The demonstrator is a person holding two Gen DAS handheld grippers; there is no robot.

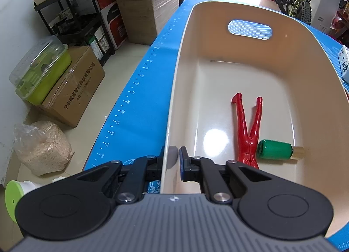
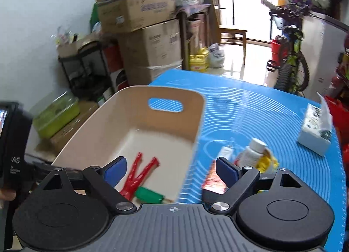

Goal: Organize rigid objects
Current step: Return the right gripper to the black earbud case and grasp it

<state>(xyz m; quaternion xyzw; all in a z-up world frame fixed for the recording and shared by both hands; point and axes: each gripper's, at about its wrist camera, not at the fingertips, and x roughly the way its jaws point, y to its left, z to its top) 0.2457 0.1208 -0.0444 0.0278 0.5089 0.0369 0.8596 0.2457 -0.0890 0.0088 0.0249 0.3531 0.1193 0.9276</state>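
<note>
My left gripper point(image 1: 172, 160) is clamped on the near wall of the bin point(image 1: 309, 60), one pad outside and one inside, pinching the thin rim. The bin is smooth, glossy beige plastic, a rounded rectangle with an oval handle cut-out in its far wall; it sits on a blue mat point(image 1: 139, 81) printed with white ruler marks and curved lines.

Two things lie on the bin's floor. A shiny red plastic clip point(image 1: 247, 129) is shaped like a narrow V: its joined end is towards me and its two prongs spread away towards the far wall, so its long axis runs with the bin's length. Touching its joined end, a small green bottle point(image 1: 274, 150) with a pale gold cap lies on its side, crosswise, cap towards the right wall.

My right gripper point(image 2: 171, 170) is spread wide with nothing between its blue pads, above the bin's right edge. On the mat just right of the bin stand a white pill bottle point(image 2: 250, 152), something yellow point(image 2: 267, 162) beside it, too blurred to identify, and farther off a tissue box point(image 2: 315, 131).
</note>
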